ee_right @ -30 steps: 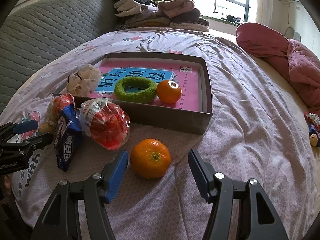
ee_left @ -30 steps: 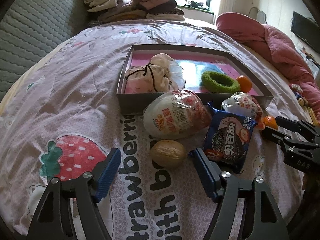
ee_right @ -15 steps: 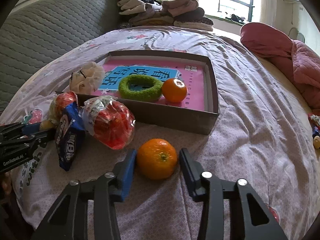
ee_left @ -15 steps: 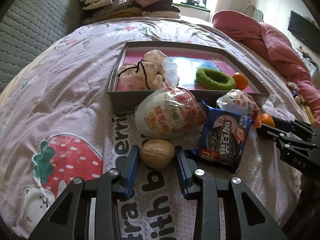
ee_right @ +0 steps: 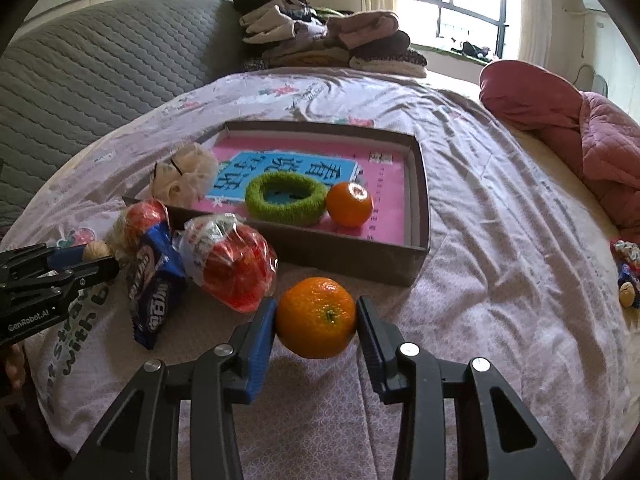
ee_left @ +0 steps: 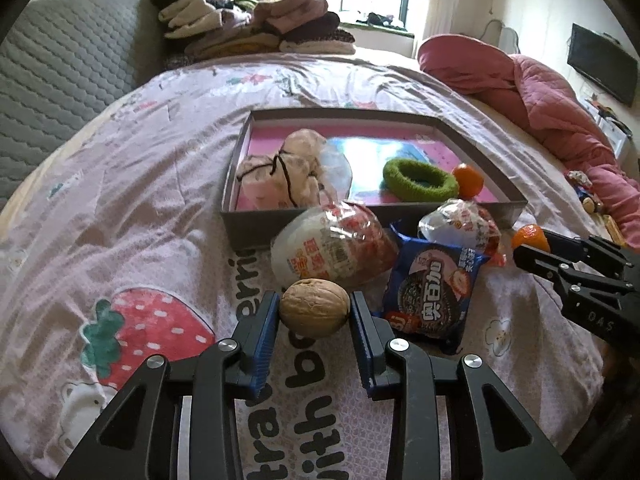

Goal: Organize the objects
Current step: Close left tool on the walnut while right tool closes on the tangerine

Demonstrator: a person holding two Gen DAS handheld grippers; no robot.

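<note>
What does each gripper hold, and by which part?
Left gripper: round brown walnut, by its two sides. Right gripper: round orange tangerine, by its two sides.

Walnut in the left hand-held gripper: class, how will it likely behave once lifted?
The walnut looks hard-shelled, so it probably stays rigid between the pads. Its rounded shape gives the left hand-held gripper small contact patches, so it might twist or slip. If dropped, it would likely roll on the bedsheet.

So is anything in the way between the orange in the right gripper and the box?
Nothing visible. The round orange, clamped in the right gripper, faces only bare bedsheet and the shallow grey cardboard box's low front wall.
</note>
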